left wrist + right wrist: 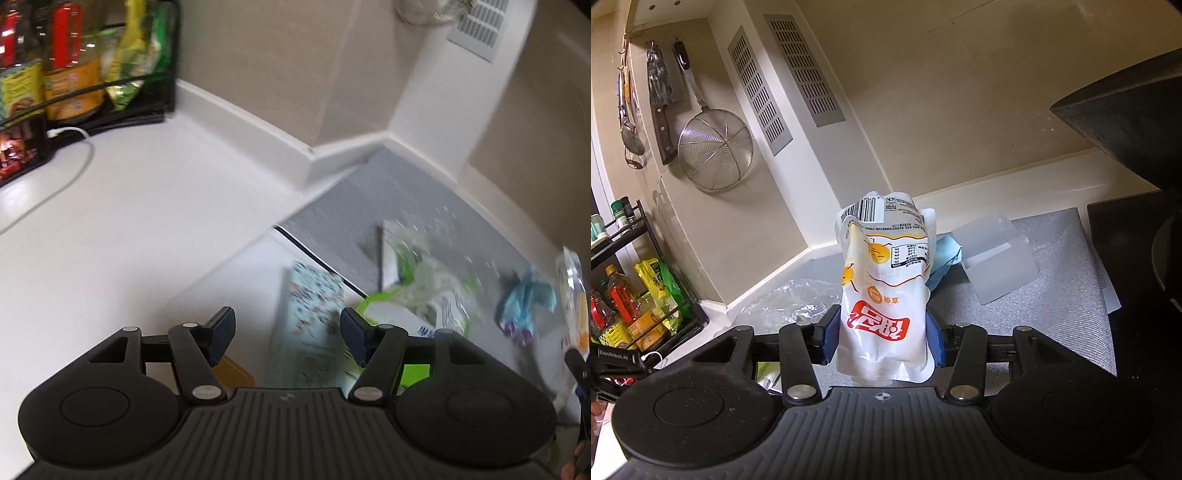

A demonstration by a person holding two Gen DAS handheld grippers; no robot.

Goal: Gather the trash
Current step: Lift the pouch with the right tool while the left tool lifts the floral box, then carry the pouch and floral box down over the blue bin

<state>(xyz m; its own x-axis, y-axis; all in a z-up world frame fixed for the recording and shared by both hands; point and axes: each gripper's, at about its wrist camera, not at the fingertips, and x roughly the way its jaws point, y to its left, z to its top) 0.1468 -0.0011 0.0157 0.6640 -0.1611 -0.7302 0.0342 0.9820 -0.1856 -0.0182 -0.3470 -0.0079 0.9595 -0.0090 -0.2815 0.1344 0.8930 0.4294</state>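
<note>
Right claw [882, 334] grips white sauce pouch [884, 291], upright above grey mat [1052, 295].
Only left view shows left claw [288, 334] spread, empty, over blurred green-white wrapper [424, 288] on table [129, 221].

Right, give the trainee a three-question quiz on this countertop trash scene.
1. True or false: the right claw grips a white printed pouch.
2. What lies between the left claw pads? A) a pouch B) nothing C) a strainer
3. Fill in: the crumpled blue wrapper lies on the grey ____.

Key: 1 true; 2 B; 3 mat.
</note>
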